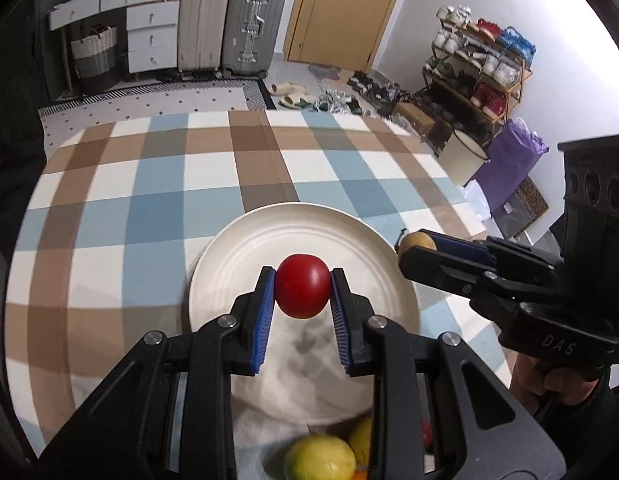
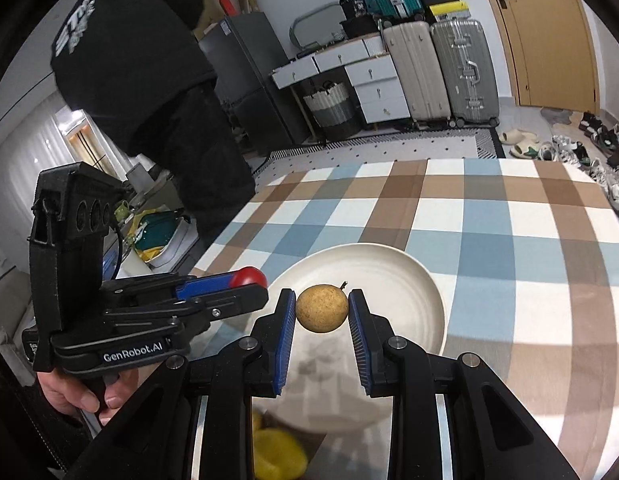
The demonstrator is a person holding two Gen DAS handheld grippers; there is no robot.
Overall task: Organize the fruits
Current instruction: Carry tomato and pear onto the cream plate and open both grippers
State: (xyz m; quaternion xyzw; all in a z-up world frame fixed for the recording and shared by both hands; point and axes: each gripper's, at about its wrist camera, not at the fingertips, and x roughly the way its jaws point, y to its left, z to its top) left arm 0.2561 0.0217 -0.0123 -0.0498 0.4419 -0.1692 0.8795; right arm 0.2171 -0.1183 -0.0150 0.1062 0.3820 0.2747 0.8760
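Red fruit (image 1: 302, 286) sat clamped in my left tool (image 1: 302, 300), brown fruit (image 2: 322, 309) in my right tool (image 2: 322, 320), white plate (image 1: 245, 248) directly beneath both.

My left gripper (image 1: 302, 286) is clamped, angled downward; my right gripper (image 2: 321, 309) is clamped too. My fingers (image 2: 89, 394), seemingly bare, wrap the left handle.

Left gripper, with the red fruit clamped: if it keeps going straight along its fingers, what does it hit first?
Most likely the round white plate. The left gripper, shut on the round red fruit, points down over the plate's bare inner face, so the fruit would touch first. Height above the plate is unclear.
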